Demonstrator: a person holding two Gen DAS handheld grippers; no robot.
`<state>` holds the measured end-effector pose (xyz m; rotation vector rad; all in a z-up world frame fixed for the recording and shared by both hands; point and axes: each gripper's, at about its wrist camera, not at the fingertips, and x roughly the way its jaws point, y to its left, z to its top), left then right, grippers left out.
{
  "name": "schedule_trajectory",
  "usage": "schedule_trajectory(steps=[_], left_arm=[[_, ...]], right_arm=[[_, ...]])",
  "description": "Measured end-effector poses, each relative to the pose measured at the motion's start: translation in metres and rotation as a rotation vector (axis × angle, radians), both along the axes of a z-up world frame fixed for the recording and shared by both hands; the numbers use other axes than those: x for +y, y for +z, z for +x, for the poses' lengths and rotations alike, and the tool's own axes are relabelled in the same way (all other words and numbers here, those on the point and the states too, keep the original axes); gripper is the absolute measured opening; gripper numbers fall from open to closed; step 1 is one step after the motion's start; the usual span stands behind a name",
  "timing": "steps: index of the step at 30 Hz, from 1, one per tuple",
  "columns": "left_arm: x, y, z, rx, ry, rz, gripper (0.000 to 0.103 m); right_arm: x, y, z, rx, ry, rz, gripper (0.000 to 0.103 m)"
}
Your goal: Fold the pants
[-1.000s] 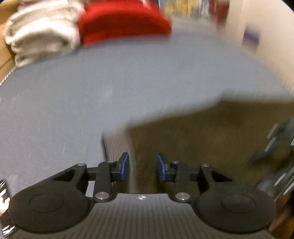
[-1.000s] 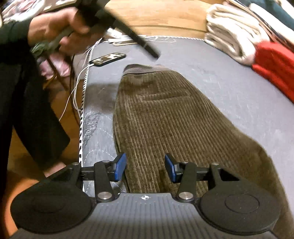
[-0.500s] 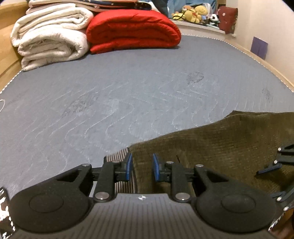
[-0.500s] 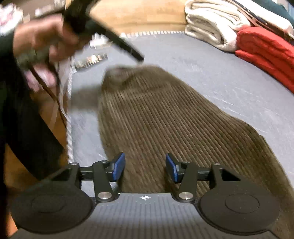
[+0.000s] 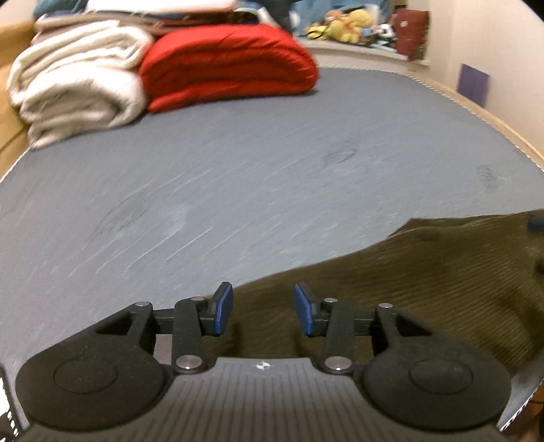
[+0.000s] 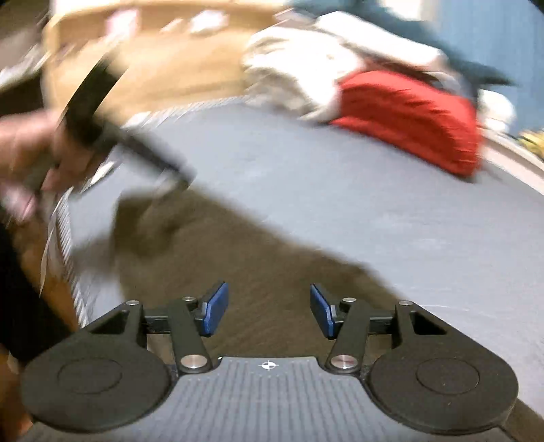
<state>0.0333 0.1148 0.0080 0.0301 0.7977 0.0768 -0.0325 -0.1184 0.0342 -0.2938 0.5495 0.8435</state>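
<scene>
The grey mattress (image 5: pixel 258 176) is the biggest thing and most of it is bare: a wide open stretch between the pants and the far stack, w/ a white piped edge (image 5: pixel 476 112) along the right side next to the wall and a wooden frame (image 6: pixel 142 64) behind the left side. The olive corduroy pants (image 5: pixel 425 282) lie flat at the near side of the mattress, close to its near edge (image 6: pixel 66 238), and in the left wrist view they run off the right border, so their full length is cut off. At the far end are the folded cream blanket (image 5: pixel 74 85) and the red blanket (image 5: pixel 224 64), touching each other, well apart from the pants. The left gripper (image 5: pixel 263 307) is above the pants' end; its jaws are opening, blue pads apart, and no cloth is pinched between them, the fabric only lies below. The right gripper (image 6: pixel 268 311) hangs over the middle of the pants, jaws also opening, wide apart, nothing between the pads. The right wrist view is strongly blurred: the left hand (image 6: pixel 30 149) w/ its black tool is only a smear at the upper left, and the pants' far end under it is hard to make out. Small toys (image 5: pixel 343 23) on the far shelf are too blurred to tell.
</scene>
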Motion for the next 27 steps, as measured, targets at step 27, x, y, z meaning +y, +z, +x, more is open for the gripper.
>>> schedule_trajectory(steps=[27], left_arm=[[-0.194, -0.025, 0.064, -0.031, -0.385, 0.036, 0.06]], right_arm=[[-0.451, -0.036, 0.009, 0.036, -1.406, 0.351, 0.068]])
